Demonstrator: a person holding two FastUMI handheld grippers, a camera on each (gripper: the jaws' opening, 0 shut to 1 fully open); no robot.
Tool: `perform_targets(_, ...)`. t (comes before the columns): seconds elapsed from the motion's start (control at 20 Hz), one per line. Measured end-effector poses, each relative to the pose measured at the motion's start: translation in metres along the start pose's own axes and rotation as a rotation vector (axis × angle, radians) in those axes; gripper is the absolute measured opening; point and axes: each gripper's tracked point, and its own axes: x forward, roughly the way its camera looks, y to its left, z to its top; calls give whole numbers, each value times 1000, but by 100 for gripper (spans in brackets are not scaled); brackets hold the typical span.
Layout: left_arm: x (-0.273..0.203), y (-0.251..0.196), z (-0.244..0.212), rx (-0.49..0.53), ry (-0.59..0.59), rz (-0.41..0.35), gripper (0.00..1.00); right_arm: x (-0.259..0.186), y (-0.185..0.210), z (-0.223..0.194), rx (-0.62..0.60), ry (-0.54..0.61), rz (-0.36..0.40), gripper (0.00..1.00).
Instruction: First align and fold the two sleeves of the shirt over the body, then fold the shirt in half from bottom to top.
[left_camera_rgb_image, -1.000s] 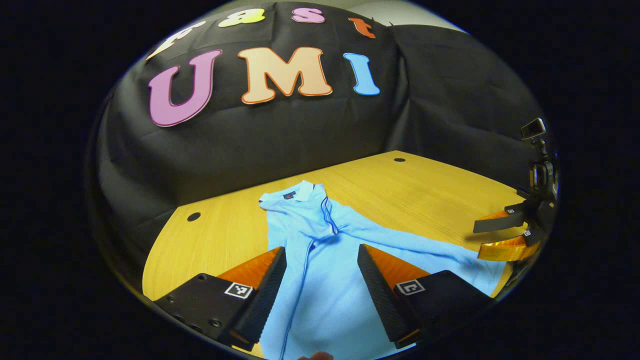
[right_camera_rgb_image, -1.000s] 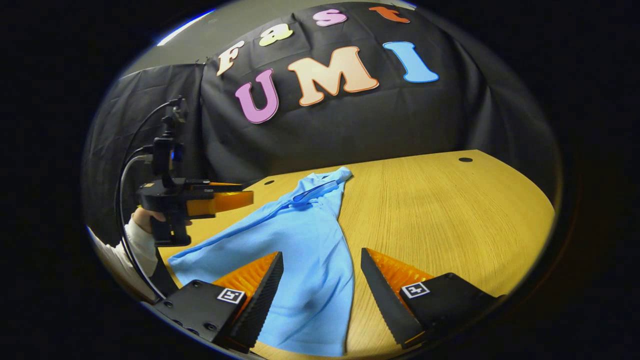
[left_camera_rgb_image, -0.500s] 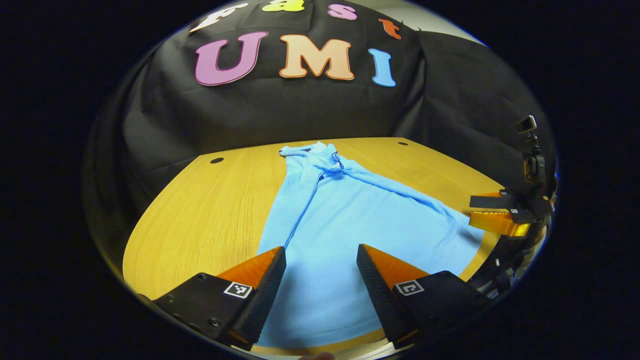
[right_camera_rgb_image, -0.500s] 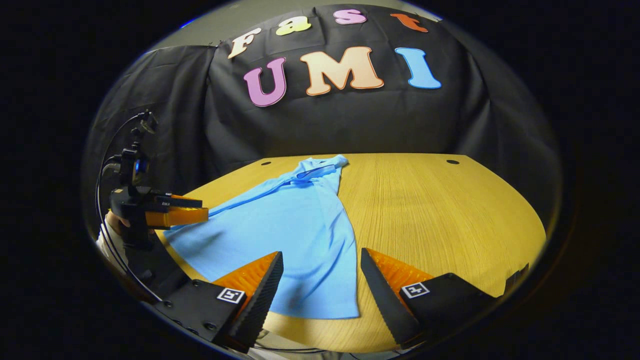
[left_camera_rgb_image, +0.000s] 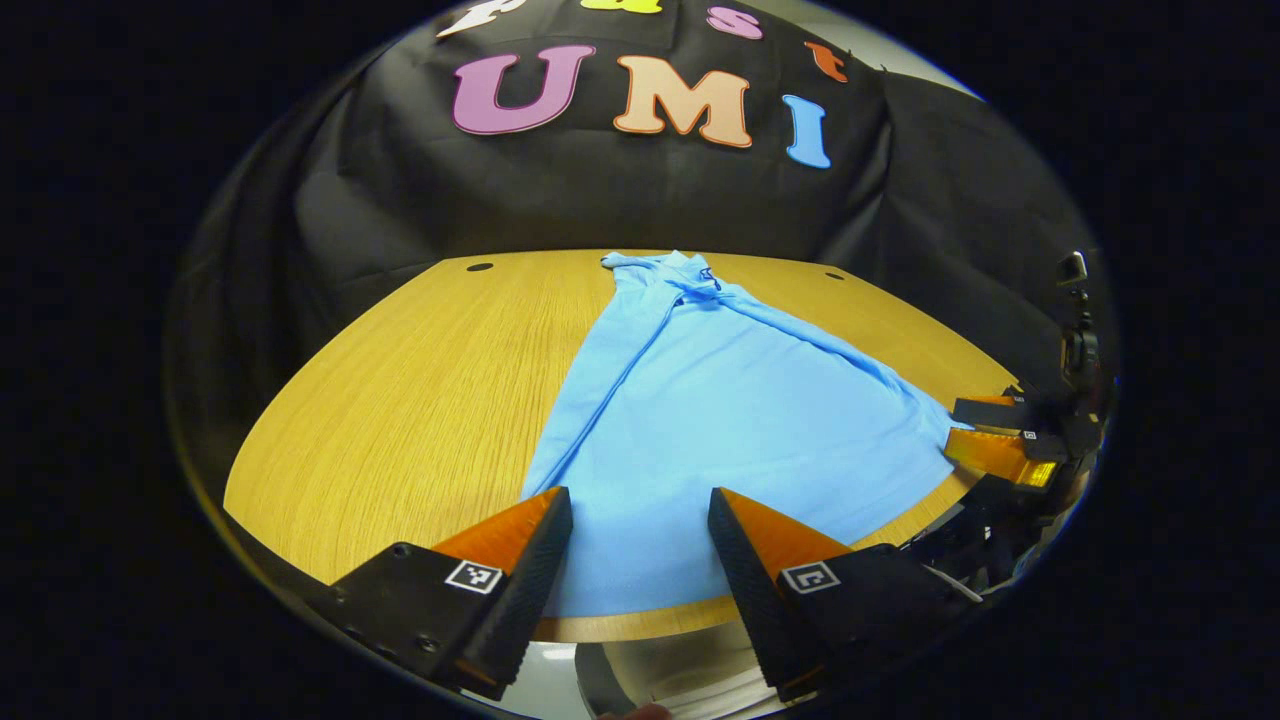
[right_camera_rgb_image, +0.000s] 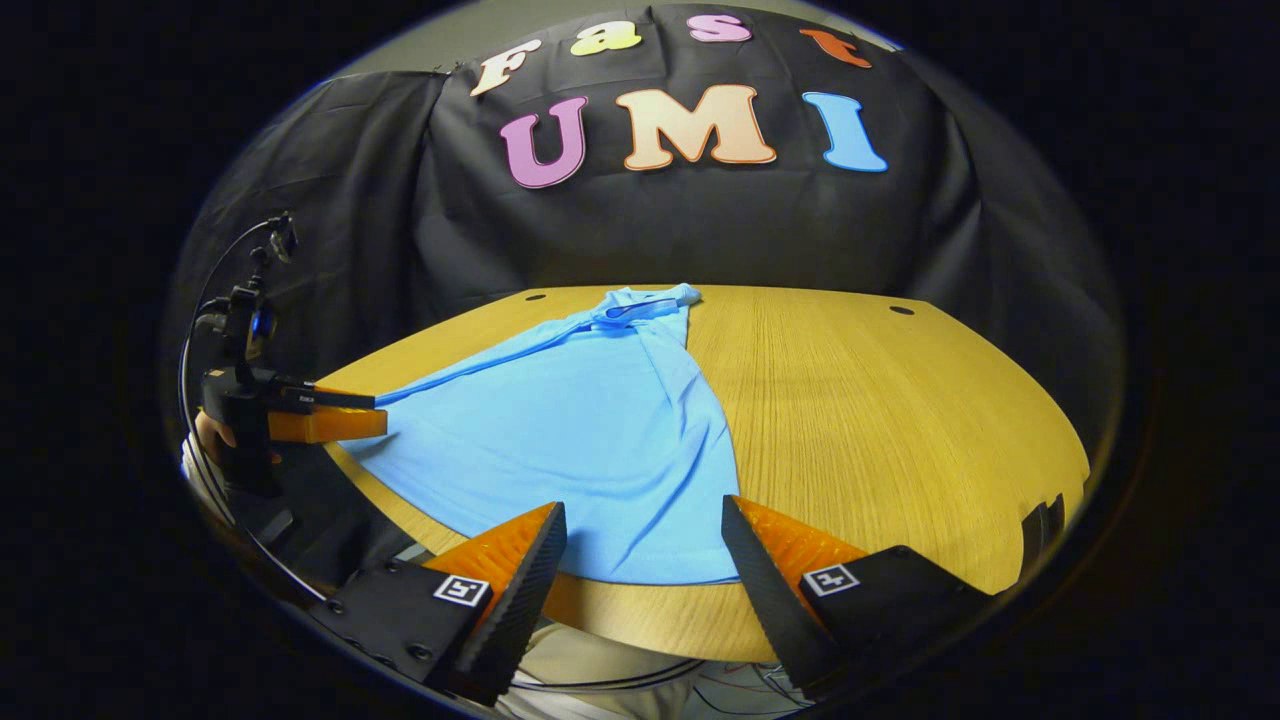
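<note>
1. My left tool (left_camera_rgb_image: 640, 545) hangs at the near edge of the tabletop (left_camera_rgb_image: 400, 400), its fingers spread wide with nothing between them but air above the shirt's hem.
2. My right tool (right_camera_rgb_image: 640, 555) is just as wide open and grips nothing; in the right gripper view its fingers frame the hem at 6 o'clock.
3. The light blue shirt (left_camera_rgb_image: 720, 420) lies flat on the wooden tabletop, collar (left_camera_rgb_image: 665, 268) at 12 o'clock near the far edge, hem towards me.
4. In the left gripper view my right tool sits at 3 o'clock, by the shirt's right corner; I cannot tell if it touches the cloth.
5. In the right gripper view my left tool is at 9 o'clock, just beside the shirt's left corner, with my hand (right_camera_rgb_image: 210, 435) behind it.
6. Both sleeves appear folded over the body; the bottom half is not yet folded up.
</note>
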Motion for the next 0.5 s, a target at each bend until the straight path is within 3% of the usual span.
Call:
perform_targets(0.1,0,0,-2,8,-7,10,86,1,2,-1,-17,-1,-4,94)
perform_targets(0.15,-1,1,-3,19,-14,19,86,2,3,-4,-21,1,-3,98)
perform_targets(0.2,0,2,-3,31,-19,32,86,2,4,-3,-16,-1,-2,94)
perform_targets(0.5,-1,-1,-4,27,-46,48,86,4,5,-4,-5,-11,-9,98)
